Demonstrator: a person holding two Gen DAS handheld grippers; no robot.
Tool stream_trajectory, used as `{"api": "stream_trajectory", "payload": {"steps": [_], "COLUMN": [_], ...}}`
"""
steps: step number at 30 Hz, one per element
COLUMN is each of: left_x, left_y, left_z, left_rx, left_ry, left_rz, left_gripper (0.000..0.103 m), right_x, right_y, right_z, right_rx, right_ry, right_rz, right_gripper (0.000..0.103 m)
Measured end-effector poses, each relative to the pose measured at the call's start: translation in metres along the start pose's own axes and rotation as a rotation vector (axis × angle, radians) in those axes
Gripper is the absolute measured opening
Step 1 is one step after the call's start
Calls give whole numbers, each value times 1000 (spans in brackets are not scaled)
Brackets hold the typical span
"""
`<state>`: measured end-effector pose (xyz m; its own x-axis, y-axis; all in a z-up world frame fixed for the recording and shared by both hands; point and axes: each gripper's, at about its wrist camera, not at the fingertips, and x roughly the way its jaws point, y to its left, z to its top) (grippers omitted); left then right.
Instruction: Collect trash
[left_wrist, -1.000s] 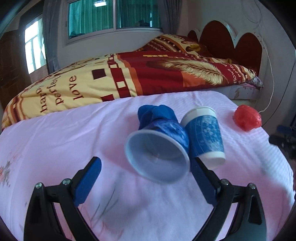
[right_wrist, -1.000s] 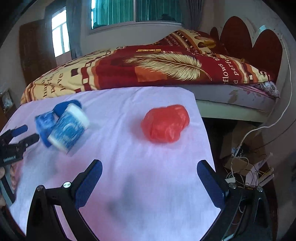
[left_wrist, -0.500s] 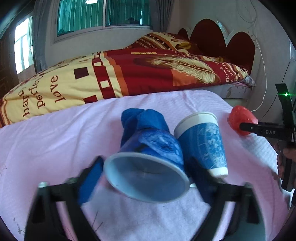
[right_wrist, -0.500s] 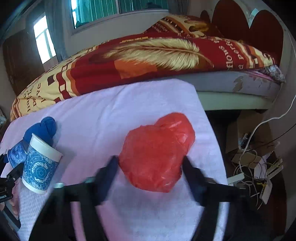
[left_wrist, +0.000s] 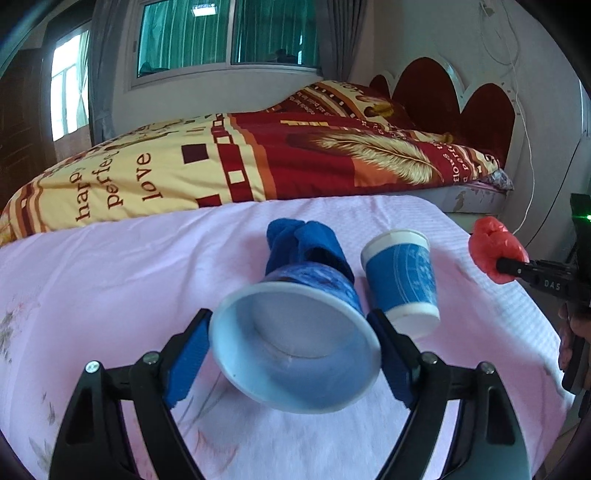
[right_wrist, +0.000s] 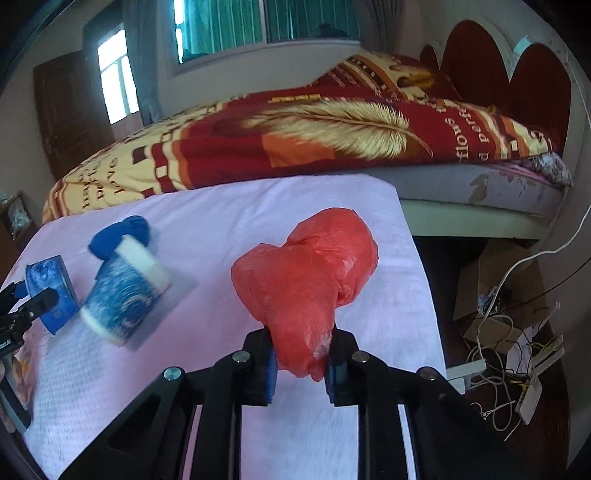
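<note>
The right gripper (right_wrist: 300, 363) is closing, its blue pads pinching the lower end of the red plastic bag (right_wrist: 306, 273) above the pink-covered tabletop (right_wrist: 221, 221). Off to the left a blue paper cup (right_wrist: 123, 293) lies tipped beside a blue cloth (right_wrist: 120, 236). At the far left edge, the left gripper (right_wrist: 33, 301) flanks another blue cup (right_wrist: 51, 291).
</note>
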<state>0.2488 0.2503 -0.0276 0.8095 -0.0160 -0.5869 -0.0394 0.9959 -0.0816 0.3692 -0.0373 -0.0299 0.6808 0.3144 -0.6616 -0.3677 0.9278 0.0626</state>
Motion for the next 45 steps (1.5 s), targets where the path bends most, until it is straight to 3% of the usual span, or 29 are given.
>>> {"api": "stream_trajectory", "payload": {"steps": [10, 19, 31, 45], "left_x": [-44, -96, -131, -131], "left_y": [-20, -68, -134, -222], "left_z": [-23, -44, -61, -72], "left_rx": [-9, 57, 104, 176], "left_ry": [-25, -88, -106, -94], "left_rz": [-4, 30, -60, -187], "left_gripper": [84, 84, 84, 84], "right_x": [-70, -140, -199, -244], "right_y": [10, 10, -9, -76], "right_z": [-34, -72, -121, -164], "right_rx": [-40, -43, -38, 56], "right_ry": [-44, -82, -118, -116], "right_rz": [22, 25, -7, -103], "right_gripper": [21, 21, 21, 21]}}
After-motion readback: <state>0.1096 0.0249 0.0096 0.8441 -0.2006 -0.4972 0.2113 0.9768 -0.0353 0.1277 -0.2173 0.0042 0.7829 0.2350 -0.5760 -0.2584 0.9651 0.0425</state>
